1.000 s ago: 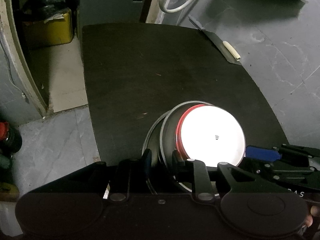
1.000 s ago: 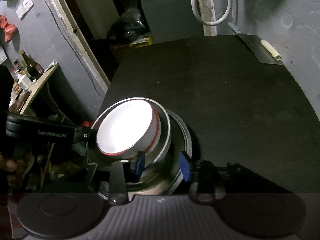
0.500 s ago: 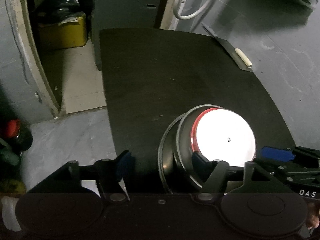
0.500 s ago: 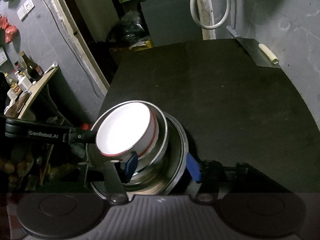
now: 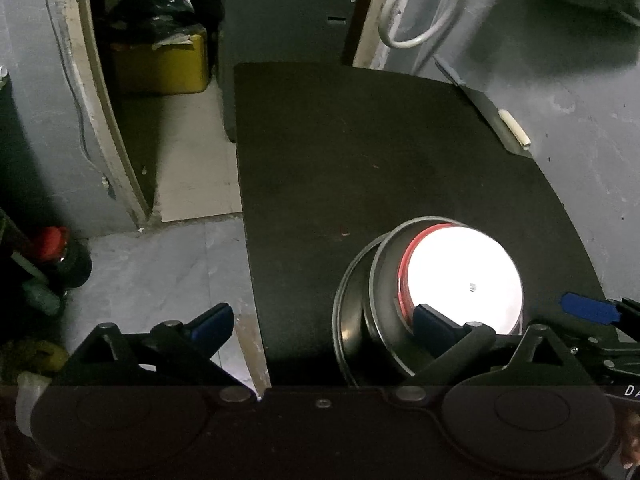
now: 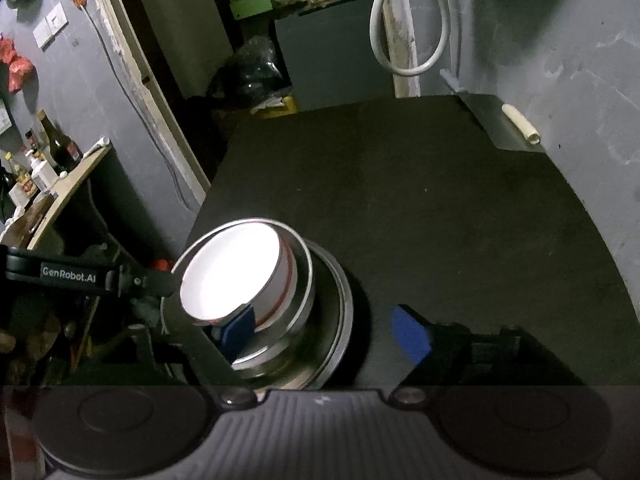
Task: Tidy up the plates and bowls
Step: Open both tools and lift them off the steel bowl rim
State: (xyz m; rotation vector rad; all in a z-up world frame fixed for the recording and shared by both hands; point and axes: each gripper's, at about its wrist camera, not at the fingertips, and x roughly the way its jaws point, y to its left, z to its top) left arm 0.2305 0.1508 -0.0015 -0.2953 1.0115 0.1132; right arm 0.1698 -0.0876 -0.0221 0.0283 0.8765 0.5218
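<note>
Both tongs stand wide apart now, gripping nothing: the left tongs [image 5: 320, 322], which a second ago were pinched on the rim of the steel bowl [image 5: 384, 300], have let it go, and the right tongs [image 6: 326, 328], which were closed around the near wall of the stack, have spread as well. That reads as a release, so I judge the nesting step done: the white bowl with a red band [image 5: 464, 272] sits inside the steel bowl, which sits on the steel plate [image 5: 344, 320], and the whole stack rests on the black surface [image 5: 380, 152] at its near edge.

From the left wrist view, one blue pad [image 5: 430, 322] of the left tongs lies against the stack's near side, touching or just short of it, while the other [image 5: 212, 322] hangs out past the surface's left edge over the floor. The left tongs point along the surface, low and level behind the stack. The right tongs come in from the stack's other side, one pad [image 6: 240, 326] close against the white bowl's wall, the other [image 6: 410, 334] well clear of the stack over bare surface
</note>
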